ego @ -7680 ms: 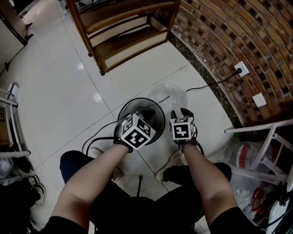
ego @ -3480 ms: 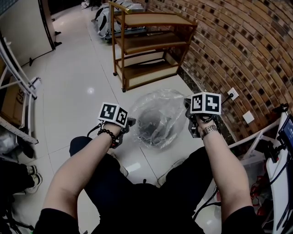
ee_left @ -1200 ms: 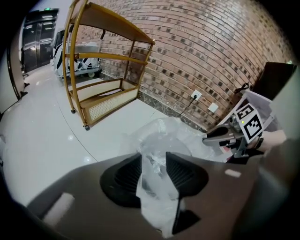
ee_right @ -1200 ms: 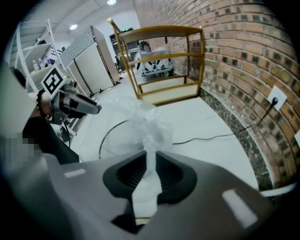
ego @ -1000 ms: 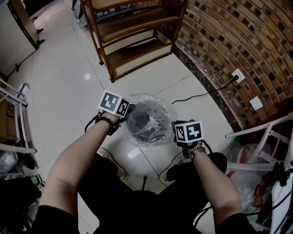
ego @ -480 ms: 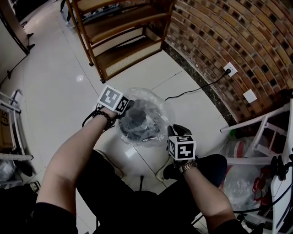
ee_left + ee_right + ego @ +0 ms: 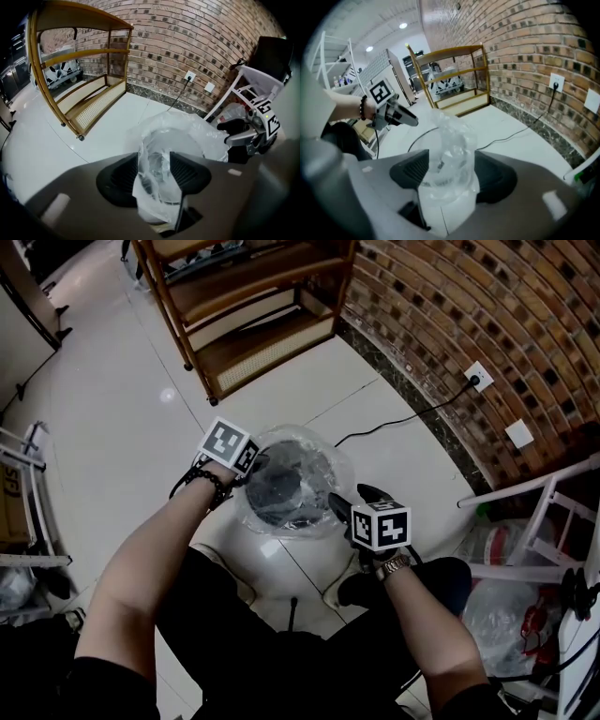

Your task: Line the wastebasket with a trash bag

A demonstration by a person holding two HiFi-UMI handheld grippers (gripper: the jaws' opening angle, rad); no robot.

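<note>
As the left gripper (image 7: 153, 173) and right gripper (image 7: 447, 174) fingers are being opened, clinging trash bag (image 7: 316, 459) film could be dragged off the wastebasket (image 7: 278, 491).

Everything is carried by a white tiled floor (image 7: 112, 427). On it the wastebasket (image 7: 279, 487) is stood in the middle, a wooden shelf (image 7: 253, 320) is placed behind it, and a black cable (image 7: 403, 418) is laid beside.

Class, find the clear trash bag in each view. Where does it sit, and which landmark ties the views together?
Head view: trash bag at centre, over the wastebasket.
Left gripper view: bag low centre, bunched in the foreground.
Right gripper view: bag low centre, bunched.
Shared landmark: the wooden shelf unit.
</note>
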